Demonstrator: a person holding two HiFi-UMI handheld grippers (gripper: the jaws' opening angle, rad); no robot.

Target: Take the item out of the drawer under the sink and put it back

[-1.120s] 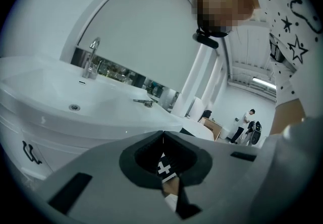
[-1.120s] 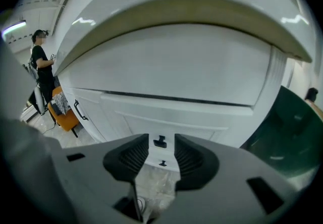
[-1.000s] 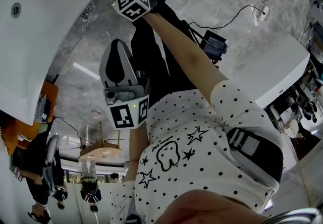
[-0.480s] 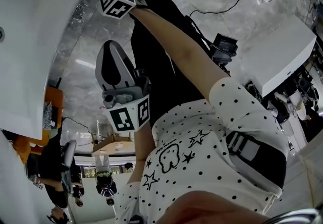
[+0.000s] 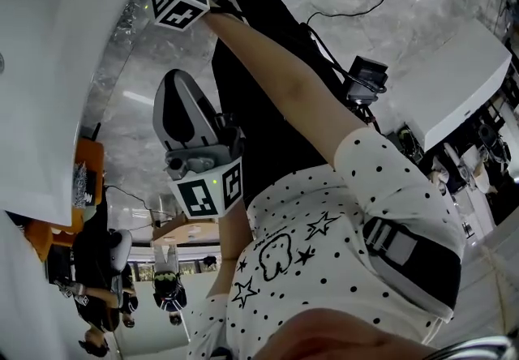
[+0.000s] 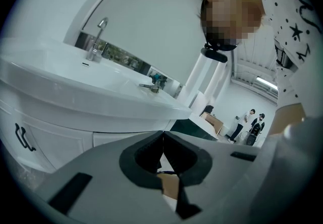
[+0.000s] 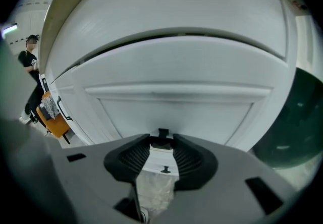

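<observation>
- Left claw (image 6: 162,135): jaws together, nothing between them.
- Right claw (image 7: 162,141): jaws apart, have just been closing; black handle (image 7: 163,132) of white drawer front (image 7: 176,109) at their tips, ungripped.

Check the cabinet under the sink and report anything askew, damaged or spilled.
Nothing stands out. The white panelled drawer front looks shut and flush, with no marks; the white basin top shows no spill, and its tall chrome faucet stands upright.

Closed cabinet panel (image 7: 171,112) bars way ahead; basin (image 7: 166,11) overhangs above it.
</observation>
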